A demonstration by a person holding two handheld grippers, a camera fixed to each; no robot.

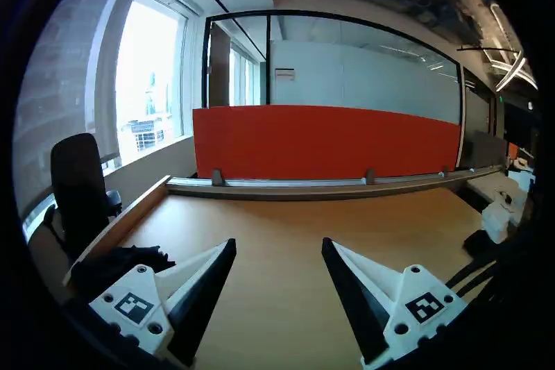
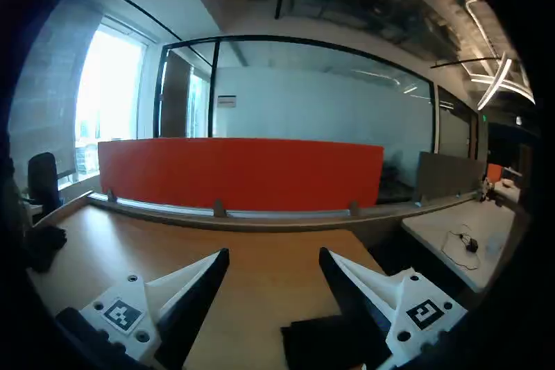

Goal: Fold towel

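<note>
left gripper view: left claw (image 1: pixel 278 241) gapes over desk (image 1: pixel 298 207), towel (image 1: pixel 114 266) near edge.

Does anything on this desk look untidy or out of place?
Yes: a black cloth, probably the towel, lies crumpled in a heap at the edge of the desk near the black chair, beside the open left gripper. Nothing looks spilled or damaged.
</note>
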